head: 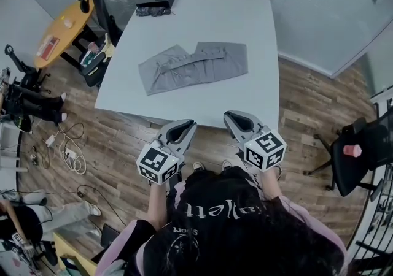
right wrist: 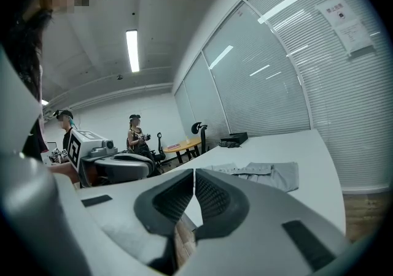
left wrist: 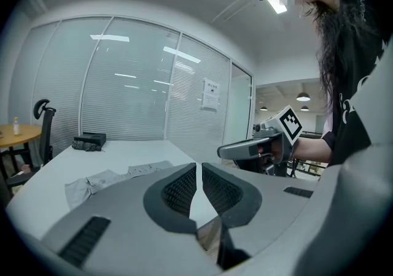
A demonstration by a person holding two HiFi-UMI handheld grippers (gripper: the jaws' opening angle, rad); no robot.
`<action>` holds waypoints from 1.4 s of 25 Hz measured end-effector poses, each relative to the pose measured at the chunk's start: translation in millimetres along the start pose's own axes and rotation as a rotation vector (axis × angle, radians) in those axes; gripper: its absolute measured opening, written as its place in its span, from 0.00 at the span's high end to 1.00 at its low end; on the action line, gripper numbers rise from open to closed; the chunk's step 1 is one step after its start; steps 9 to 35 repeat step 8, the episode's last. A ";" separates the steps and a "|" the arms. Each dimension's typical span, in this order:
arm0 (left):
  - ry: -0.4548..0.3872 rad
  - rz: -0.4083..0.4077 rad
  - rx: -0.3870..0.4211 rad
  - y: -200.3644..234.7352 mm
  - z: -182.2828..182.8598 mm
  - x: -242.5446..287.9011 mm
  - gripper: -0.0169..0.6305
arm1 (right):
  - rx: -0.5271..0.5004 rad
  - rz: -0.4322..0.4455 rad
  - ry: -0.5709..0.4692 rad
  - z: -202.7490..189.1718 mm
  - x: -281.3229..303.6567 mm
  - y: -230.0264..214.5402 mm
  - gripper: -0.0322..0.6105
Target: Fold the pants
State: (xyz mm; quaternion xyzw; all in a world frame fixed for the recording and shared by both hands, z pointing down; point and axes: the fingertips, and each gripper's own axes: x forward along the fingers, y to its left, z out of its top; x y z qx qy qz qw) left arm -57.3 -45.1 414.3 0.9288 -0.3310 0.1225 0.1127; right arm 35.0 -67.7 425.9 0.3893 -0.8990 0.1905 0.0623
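both claws closed and empty, pants lying on the worktop
the grey pants are lying flat in the middle of the white worktop, in the upper centre of the head view. the left claw and the right claw are hovering side by side at the worktop's lower edge, near the frame's centre, well apart from the pants. each claw is showing its jaws pressed together, with nothing between them.
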 end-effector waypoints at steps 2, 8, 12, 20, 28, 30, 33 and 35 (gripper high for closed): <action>-0.005 -0.004 -0.007 0.1 -0.1 -1.4 0.90 | 0.000 -0.002 0.002 -1.0 1.2 1.6 0.91; -0.004 -0.019 -0.004 3.1 -2.3 -11.9 0.90 | 0.007 -0.003 0.006 -4.0 11.7 13.6 0.91; -0.004 -0.019 -0.004 3.1 -2.3 -11.9 0.90 | 0.007 -0.003 0.006 -4.0 11.7 13.6 0.91; -0.004 -0.019 -0.004 3.1 -2.3 -11.9 0.90 | 0.007 -0.003 0.006 -4.0 11.7 13.6 0.91; -0.004 -0.019 -0.004 3.1 -2.3 -11.9 0.90 | 0.007 -0.003 0.006 -4.0 11.7 13.6 0.91; -0.004 -0.019 -0.004 3.1 -2.3 -11.9 0.90 | 0.007 -0.003 0.006 -4.0 11.7 13.6 0.91; -0.004 -0.019 -0.004 3.1 -2.3 -11.9 0.90 | 0.007 -0.003 0.006 -4.0 11.7 13.6 0.91; -0.004 -0.019 -0.004 3.1 -2.3 -11.9 0.90 | 0.007 -0.003 0.006 -4.0 11.7 13.6 0.91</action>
